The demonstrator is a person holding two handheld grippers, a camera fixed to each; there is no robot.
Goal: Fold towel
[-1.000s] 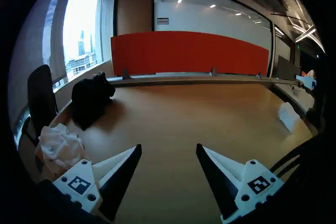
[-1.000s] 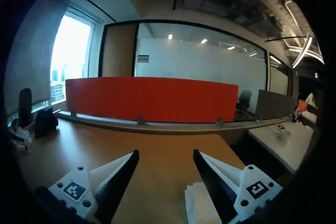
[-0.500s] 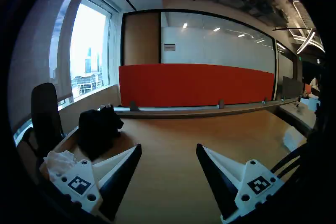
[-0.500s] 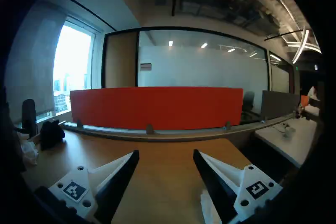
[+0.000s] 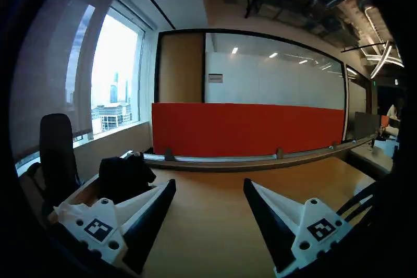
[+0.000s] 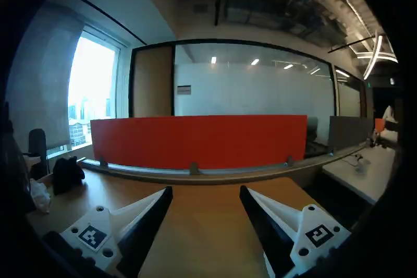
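Found left gripper (image 5: 208,181) raised over the desk (image 5: 208,226), fingers spread wide, nothing between them. Found right gripper (image 6: 205,189) likewise fully parted, empty and clear of the wood.

Compared against one second ago. Recorded both gripper views pitched upward, taking in more ceiling and less desktop. Tracked a folded white stack, then lying by the right gripper's right finger and at the far right of the left gripper view, sliding down past the lower edge. Judged this a lift-away from finished work, not an approach.

Located crumpled white towel (image 5: 61,209) at the near left of the desk, just behind the left gripper's left finger, beside a black bundle (image 5: 125,176) and in front of a dark chair (image 5: 54,150). Confirmed in the right gripper view at far left, again near the bundle and well apart from the right gripper. Logged as unfolded and untouched. Noted red partition (image 5: 245,129) along the far desk edge.

Assessed one fold cycle as apparently closed, the next as not begun. Expected to need a swing left and a descent onto the heap, then spreading flat before any fold. Flagged risk of pinching a buried layer and dragging the heap into the bundle or off the near edge.
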